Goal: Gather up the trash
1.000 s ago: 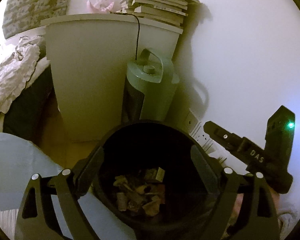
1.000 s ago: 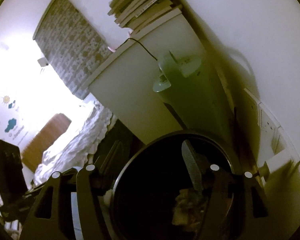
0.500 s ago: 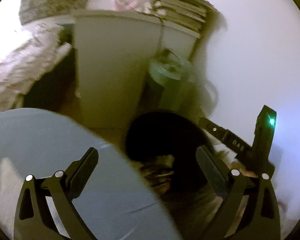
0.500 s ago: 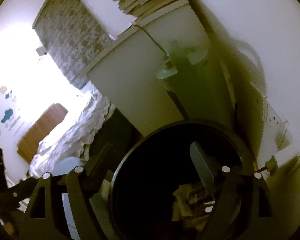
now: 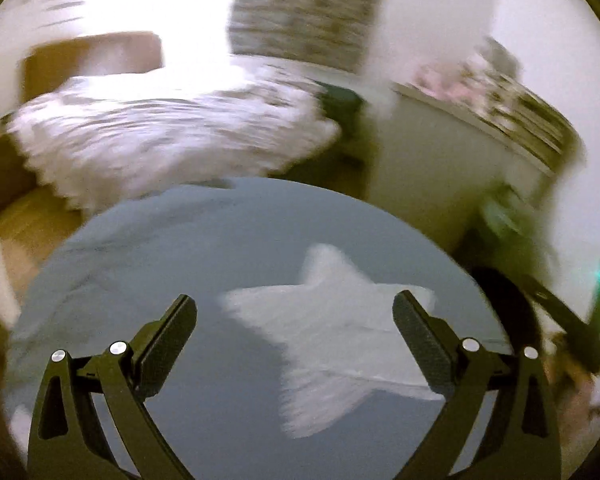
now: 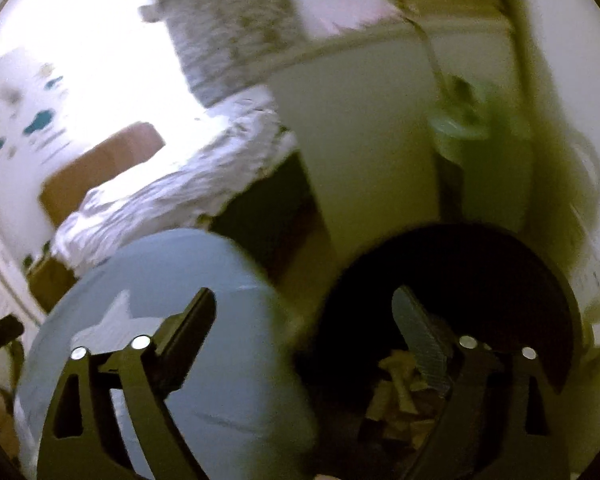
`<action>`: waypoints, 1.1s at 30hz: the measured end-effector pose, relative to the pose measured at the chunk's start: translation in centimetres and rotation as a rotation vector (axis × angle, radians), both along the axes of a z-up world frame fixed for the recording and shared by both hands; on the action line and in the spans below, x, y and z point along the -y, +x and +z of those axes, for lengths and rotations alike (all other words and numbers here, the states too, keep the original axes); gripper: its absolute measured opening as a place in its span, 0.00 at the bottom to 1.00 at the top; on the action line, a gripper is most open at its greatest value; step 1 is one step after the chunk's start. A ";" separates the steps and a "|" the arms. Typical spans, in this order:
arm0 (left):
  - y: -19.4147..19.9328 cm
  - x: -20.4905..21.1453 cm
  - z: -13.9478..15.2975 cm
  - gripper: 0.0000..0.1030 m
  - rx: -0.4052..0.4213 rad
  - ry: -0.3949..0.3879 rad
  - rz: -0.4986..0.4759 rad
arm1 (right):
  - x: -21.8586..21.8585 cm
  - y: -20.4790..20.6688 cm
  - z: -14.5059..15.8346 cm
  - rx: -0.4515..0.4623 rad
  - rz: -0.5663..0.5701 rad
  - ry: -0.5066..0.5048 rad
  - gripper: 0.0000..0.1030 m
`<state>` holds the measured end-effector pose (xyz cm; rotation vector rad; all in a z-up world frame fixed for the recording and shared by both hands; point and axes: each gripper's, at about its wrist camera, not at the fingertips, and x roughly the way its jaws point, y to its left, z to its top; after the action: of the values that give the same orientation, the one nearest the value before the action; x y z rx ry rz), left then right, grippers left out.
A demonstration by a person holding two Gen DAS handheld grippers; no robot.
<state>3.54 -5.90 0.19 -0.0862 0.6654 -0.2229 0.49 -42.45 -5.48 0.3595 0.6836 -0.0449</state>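
The left gripper [image 5: 296, 336] hangs spread and empty over a round blue rug with a white star [image 5: 204, 248]. The right gripper [image 6: 306, 330], also spread and empty, straddles that rug's edge and a black round bin [image 6: 496, 264] holding what looks like crumpled paper trash [image 6: 396, 388].

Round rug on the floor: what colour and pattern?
Grey-blue rug with a white star in its middle; clearest in the left wrist view.
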 end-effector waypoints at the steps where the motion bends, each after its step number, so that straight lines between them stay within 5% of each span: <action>1: -0.3 -1.4 -0.1 0.95 0.012 0.002 0.051 | -1.3 -0.1 0.6 0.016 0.018 -0.006 0.95; 7: -0.5 -6.5 -1.0 0.95 0.020 0.048 0.220 | -12.0 -0.3 4.1 0.109 0.156 -0.033 0.95; 14: -1.6 -8.1 -1.1 0.95 0.057 0.044 0.245 | -20.6 -0.1 3.6 0.082 0.217 -0.121 0.95; 33: -2.1 -8.3 -1.6 0.95 0.064 0.081 0.296 | -22.0 -1.2 4.7 0.195 0.225 -0.198 0.95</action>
<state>1.42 2.38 -1.44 -0.0984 0.5887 0.0859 -0.68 -20.43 -0.74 0.0938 0.5178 0.1344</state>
